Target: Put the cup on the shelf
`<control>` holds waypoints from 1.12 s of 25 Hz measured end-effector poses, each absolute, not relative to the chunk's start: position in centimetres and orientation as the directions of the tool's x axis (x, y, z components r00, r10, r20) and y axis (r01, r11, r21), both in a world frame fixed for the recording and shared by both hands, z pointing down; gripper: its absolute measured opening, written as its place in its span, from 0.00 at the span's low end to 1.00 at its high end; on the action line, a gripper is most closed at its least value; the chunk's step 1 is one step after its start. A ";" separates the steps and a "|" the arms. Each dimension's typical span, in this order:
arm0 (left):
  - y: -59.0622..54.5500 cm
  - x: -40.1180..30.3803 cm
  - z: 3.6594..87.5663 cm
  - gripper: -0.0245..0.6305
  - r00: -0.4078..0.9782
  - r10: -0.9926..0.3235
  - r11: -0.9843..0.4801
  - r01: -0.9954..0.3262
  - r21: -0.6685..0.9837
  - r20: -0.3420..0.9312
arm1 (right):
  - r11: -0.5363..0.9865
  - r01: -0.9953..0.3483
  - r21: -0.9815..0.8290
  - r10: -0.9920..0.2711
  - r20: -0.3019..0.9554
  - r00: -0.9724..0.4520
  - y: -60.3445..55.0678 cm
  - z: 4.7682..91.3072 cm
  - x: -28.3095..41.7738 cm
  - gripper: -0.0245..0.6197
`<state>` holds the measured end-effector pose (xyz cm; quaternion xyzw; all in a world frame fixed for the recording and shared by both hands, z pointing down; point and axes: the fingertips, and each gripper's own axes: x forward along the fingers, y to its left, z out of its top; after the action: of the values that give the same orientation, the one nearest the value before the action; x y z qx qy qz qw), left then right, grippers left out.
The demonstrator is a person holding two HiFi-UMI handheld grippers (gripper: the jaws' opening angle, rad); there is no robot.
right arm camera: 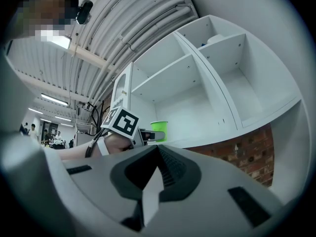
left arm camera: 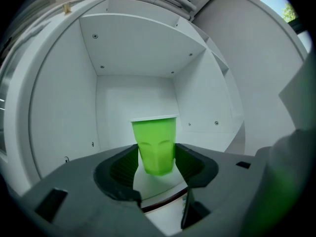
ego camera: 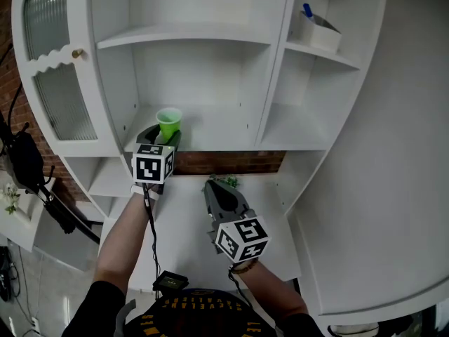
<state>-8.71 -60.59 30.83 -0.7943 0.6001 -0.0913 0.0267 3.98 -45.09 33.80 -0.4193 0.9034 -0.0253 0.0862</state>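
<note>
The green plastic cup (ego camera: 169, 123) stands upright at the front of the white shelf (ego camera: 217, 135), left of the divider. My left gripper (ego camera: 163, 136) reaches up to it from below, and its jaws are closed on the cup's lower sides. In the left gripper view the cup (left arm camera: 154, 144) sits between the two dark fingers (left arm camera: 123, 169), its walls creased, with its base just over the shelf board. My right gripper (ego camera: 213, 186) hangs lower over the counter, shut and empty. From the right gripper view the cup (right arm camera: 159, 128) shows beyond the left gripper (right arm camera: 150, 135).
A white cabinet door with ribbed glass (ego camera: 59, 97) stands open at the left. A white box holding a blue item (ego camera: 317, 28) sits on the upper right shelf. A strip of brick wall (ego camera: 231, 162) and a small green plant (ego camera: 229, 182) lie behind the white counter (ego camera: 186, 220).
</note>
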 end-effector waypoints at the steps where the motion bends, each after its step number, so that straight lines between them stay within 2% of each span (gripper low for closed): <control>1: -60.7 -8.7 30.9 0.40 0.255 -0.959 -0.273 -0.949 -0.160 0.124 | 0.647 -0.753 -0.119 -0.762 -0.133 -0.634 -45.1 33.9 4.0 0.05; 10: -60.9 -8.3 31.4 0.40 0.243 -0.956 -0.270 -0.947 -0.173 0.165 | 0.650 -0.748 -0.134 -0.760 -0.138 -0.636 -44.0 33.8 4.5 0.05; 22: -59.9 -8.8 31.2 0.41 0.231 -0.966 -0.247 -0.956 -0.159 0.113 | 0.649 -0.746 -0.150 -0.760 -0.152 -0.632 -42.6 33.8 5.2 0.05; 28: -56.8 -8.4 31.0 0.41 0.269 -0.961 -0.274 -0.954 -0.121 0.058 | 0.644 -0.748 -0.160 -0.765 -0.151 -0.626 -42.1 34.2 5.5 0.05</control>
<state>-8.40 -56.82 30.97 -0.7960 0.6016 -0.0599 0.0308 5.49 -42.14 34.19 -0.4198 0.9008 -0.0409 0.1031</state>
